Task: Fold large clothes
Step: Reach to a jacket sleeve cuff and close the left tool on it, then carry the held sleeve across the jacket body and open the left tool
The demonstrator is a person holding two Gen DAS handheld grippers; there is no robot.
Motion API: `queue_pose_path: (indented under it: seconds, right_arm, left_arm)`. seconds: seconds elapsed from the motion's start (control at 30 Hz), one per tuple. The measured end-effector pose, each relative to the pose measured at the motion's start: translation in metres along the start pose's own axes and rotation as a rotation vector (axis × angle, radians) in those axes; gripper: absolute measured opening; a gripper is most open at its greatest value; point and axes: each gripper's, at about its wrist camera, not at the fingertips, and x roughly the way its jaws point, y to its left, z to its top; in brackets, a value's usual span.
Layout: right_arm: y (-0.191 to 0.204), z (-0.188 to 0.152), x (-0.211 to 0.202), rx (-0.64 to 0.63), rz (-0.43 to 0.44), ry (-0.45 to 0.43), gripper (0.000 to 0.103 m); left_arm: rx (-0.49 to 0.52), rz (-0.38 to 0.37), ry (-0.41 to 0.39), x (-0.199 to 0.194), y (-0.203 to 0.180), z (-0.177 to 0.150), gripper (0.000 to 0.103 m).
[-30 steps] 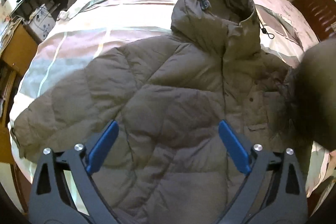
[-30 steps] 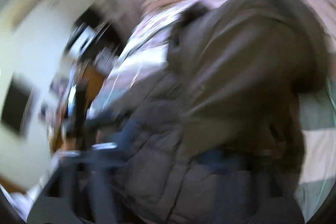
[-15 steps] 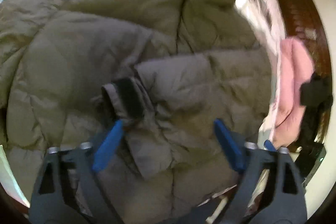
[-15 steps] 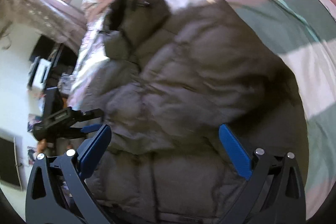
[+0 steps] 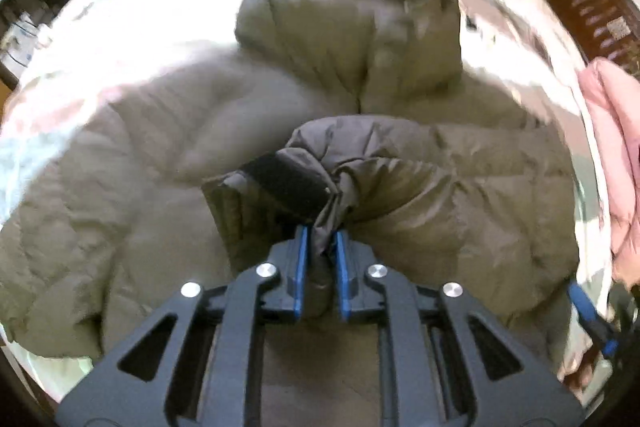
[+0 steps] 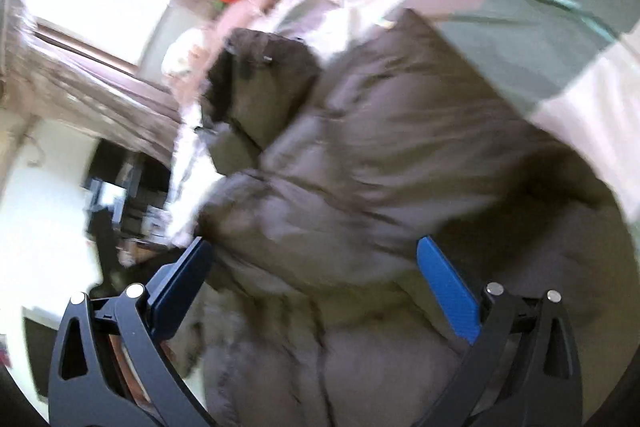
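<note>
Jacket [image 5: 460,187], olive and quilted, spread front-up across the striped bed [image 5: 132,27], hood [image 5: 360,7] toward the pillows. Right sleeve [image 5: 400,163] now folded in over the chest, where a second ago only flat quilted front lay under the left wrist view. Cuff [image 5: 288,183] with its dark strap at the middle of the body, just ahead of the left gripper [image 5: 321,247]. Jaws of that gripper, wide apart a second ago, just closed, now pinching a fold of cuff fabric between the blue pads. Right gripper [image 6: 320,287] over the lower part of the jacket's other side, jaws fully apart, nothing between them, fabric below and apart from the pads as far as the blurred view allows. Judged from this: sleeve fold in progress, the left grip probably meant to drag or straighten the cuff into place, the other sleeve and the lengthwise fold apparently not yet done. Puffy filling likely to spring back once let go, so a press after placing seems wise.
</note>
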Motion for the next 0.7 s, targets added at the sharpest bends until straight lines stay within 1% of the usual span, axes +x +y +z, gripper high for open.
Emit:
queue_pose_path:
  seconds: [0.03,0.07,0.1,0.13,0.17,0.2,0.23,0.27,0.3,0.33,0.37,0.4,0.43,0.5,0.53,0.57,0.6,0.63,0.7]
  right_arm:
    - [-0.004,0.003,0.009,0.0,-0.049,0.005,0.102]
    - [-0.012,0.006,0.022,0.003,-0.148,0.002,0.102]
    - [-0.022,0.008,0.032,0.017,-0.221,0.002,0.102]
    - [-0.03,0.008,0.04,0.033,-0.241,0.013,0.102]
    - [-0.034,0.006,0.041,0.038,-0.243,0.017,0.102]
    - [-0.035,0.004,0.042,0.033,-0.244,0.014,0.102]
    - [-0.033,0.001,0.04,0.021,-0.245,0.01,0.102]
    - [-0.029,-0.003,0.038,0.004,-0.25,0.012,0.102]
    - [-0.026,-0.007,0.037,-0.005,-0.251,0.02,0.102]
    - [-0.023,-0.01,0.035,-0.008,-0.247,0.023,0.102]
    - [-0.02,-0.015,0.031,-0.009,-0.235,0.021,0.102]
    - [-0.016,-0.021,0.027,-0.008,-0.221,0.017,0.102]
    - [-0.013,-0.025,0.023,-0.009,-0.212,0.013,0.102]
    - [-0.001,-0.033,0.014,-0.021,-0.194,-0.005,0.102]
    - [0.004,-0.041,0.01,-0.03,-0.192,-0.011,0.102]
    - [0.012,-0.045,0.007,-0.047,-0.191,-0.018,0.102]
    - [0.02,-0.049,0.004,-0.065,-0.193,-0.019,0.102]
    - [0.027,-0.053,0.004,-0.08,-0.194,-0.016,0.102]
    - [0.046,-0.063,0.003,-0.128,-0.184,0.007,0.102]
  left_arm:
    - [-0.022,-0.011,0.044,0.009,0.004,-0.003,0.013]
    - [-0.048,-0.028,0.064,0.011,0.009,-0.005,0.014]
    - [-0.082,-0.063,0.072,0.007,0.018,-0.007,0.025]
    - [-0.112,-0.088,0.064,-0.002,0.029,-0.01,0.044]
    - [-0.141,-0.09,0.042,-0.014,0.04,-0.011,0.062]
    - [-0.167,-0.068,0.001,-0.029,0.054,-0.013,0.095]
    - [-0.194,-0.019,-0.067,-0.049,0.072,-0.019,0.101]
    - [-0.214,0.032,-0.119,-0.064,0.092,-0.025,0.101]
    - [-0.234,0.082,-0.14,-0.075,0.111,-0.03,0.101]
    - [-0.291,0.145,-0.14,-0.083,0.14,-0.038,0.101]
    - [-0.384,0.187,-0.115,-0.088,0.175,-0.047,0.101]
    - [-0.533,0.209,-0.059,-0.089,0.219,-0.065,0.101]
    - [-0.672,0.199,-0.016,-0.087,0.252,-0.084,0.101]
    - [-0.971,0.141,0.038,-0.085,0.323,-0.13,0.101]
    - [-1.129,0.107,0.067,-0.081,0.354,-0.157,0.101]
    - [-1.254,0.088,0.095,-0.075,0.377,-0.18,0.101]
    - [-1.338,0.082,0.126,-0.069,0.394,-0.197,0.101]
    - [-1.38,0.079,0.146,-0.063,0.404,-0.209,0.101]
    - [-1.418,0.035,0.16,-0.048,0.422,-0.217,0.101]
